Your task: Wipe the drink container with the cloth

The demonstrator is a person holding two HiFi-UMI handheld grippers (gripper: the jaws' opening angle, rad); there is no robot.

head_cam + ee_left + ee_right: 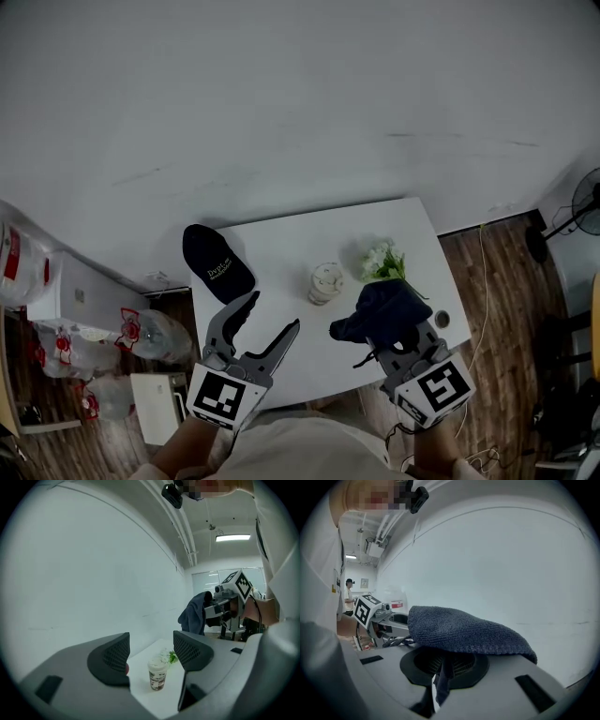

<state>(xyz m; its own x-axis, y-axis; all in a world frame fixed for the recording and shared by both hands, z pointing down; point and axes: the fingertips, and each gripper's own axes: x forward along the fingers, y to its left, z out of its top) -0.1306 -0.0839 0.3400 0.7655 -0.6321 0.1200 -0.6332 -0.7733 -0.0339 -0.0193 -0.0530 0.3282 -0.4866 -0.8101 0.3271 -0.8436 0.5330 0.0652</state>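
Note:
The drink container [325, 283] is a lidded paper cup standing upright near the middle of the white table [281, 356]. My left gripper [274, 312] hovers open in front of it and to its left, holding nothing. In the left gripper view the cup [157, 674] shows beyond the gap between the jaws, apart from both. My right gripper [394, 342] is shut on a dark blue cloth [389, 314], held above the table to the right of the cup. In the right gripper view the cloth [464, 632] drapes over the jaws and hides the fingertips, with a fold pinched between them.
A black cap [217, 262] lies at the table's left corner. A small bunch of white flowers [384, 262] lies right of the cup, and a small round object [442, 319] sits near the right edge. Plastic bags [141, 333] crowd the floor at left; a fan [586, 202] stands far right.

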